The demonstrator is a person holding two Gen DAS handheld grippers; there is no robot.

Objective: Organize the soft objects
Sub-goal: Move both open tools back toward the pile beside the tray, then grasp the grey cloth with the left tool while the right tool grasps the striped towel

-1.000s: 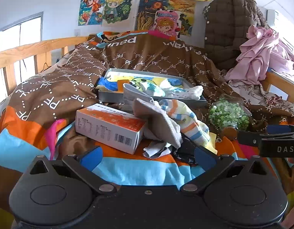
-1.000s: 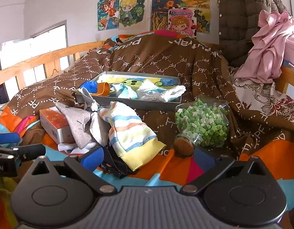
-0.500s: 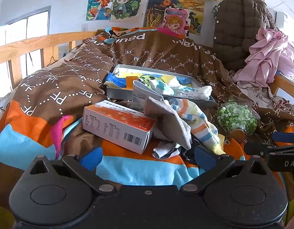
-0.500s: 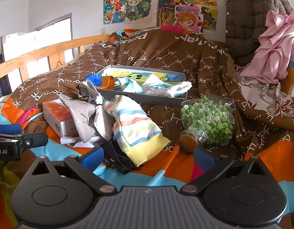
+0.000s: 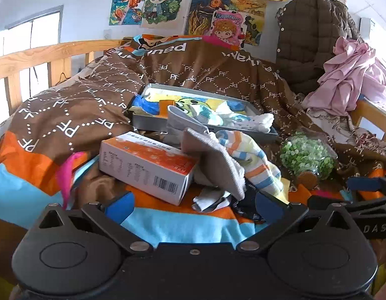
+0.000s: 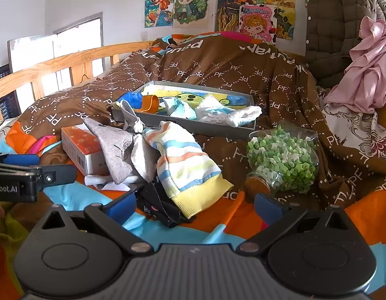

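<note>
A heap of socks lies on the bed: a grey sock (image 5: pixel 218 160) (image 6: pixel 116 150), a striped sock (image 5: pixel 255 160) (image 6: pixel 185 165), a white sock (image 5: pixel 210 200) and a dark sock (image 6: pixel 157 205). Behind them a grey tray (image 5: pixel 147 121) (image 6: pixel 193 125) holds several more socks. My left gripper (image 5: pixel 193 203) is open, just short of the heap, with nothing between its fingers. My right gripper (image 6: pixel 195 206) is open too, its blue pads either side of the dark sock and the striped sock's yellow cuff without touching them.
An orange and white box (image 5: pixel 145 165) (image 6: pixel 80 147) lies left of the socks. A glass jar of green bits (image 5: pixel 305 160) (image 6: pixel 283 160) lies on its side to the right. A wooden rail (image 5: pixel 42 55) bounds the bed's left; pink cloth (image 5: pixel 348 80) hangs right.
Both grippers have moved forward, nearer the sock heap, so the socks, box and jar look larger. Both stay open. Nothing on the bed has shifted.
</note>
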